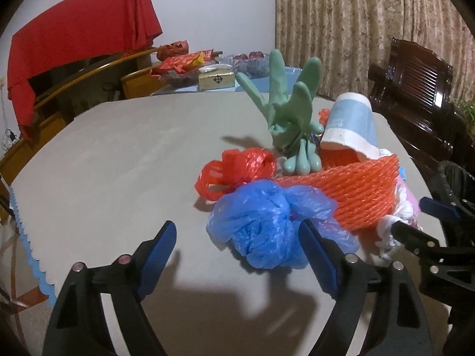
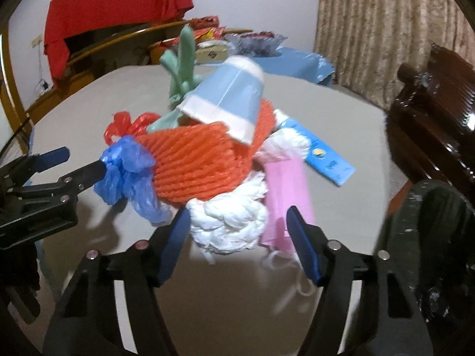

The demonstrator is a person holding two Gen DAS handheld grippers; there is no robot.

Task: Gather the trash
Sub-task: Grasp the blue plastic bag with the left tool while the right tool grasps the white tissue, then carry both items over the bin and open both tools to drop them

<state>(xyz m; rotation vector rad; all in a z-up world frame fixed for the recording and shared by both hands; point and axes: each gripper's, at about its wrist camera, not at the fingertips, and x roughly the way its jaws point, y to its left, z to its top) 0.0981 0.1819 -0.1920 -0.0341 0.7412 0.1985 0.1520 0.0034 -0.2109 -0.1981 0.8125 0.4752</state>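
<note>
Left wrist view: the left gripper (image 1: 237,246) hovers low over the grey surface (image 1: 118,163), fingers (image 1: 160,246) wide, pressing on nothing; the blue bag (image 1: 267,222) lies just ahead, partly between the tips; behind it sit a red bag (image 1: 234,172), orange net (image 1: 362,190), green glove (image 1: 291,98) and paper cup (image 1: 350,124), heaped toward the surface's right edge.

Right wrist view: the right gripper (image 2: 239,228) has its fingers (image 2: 302,243) half spread around a white wad (image 2: 228,222) and pink mask (image 2: 288,190), though contact is unclear; a blue packet (image 2: 326,154) lies beyond; a black bin (image 2: 430,237) stands off the right edge.
</note>
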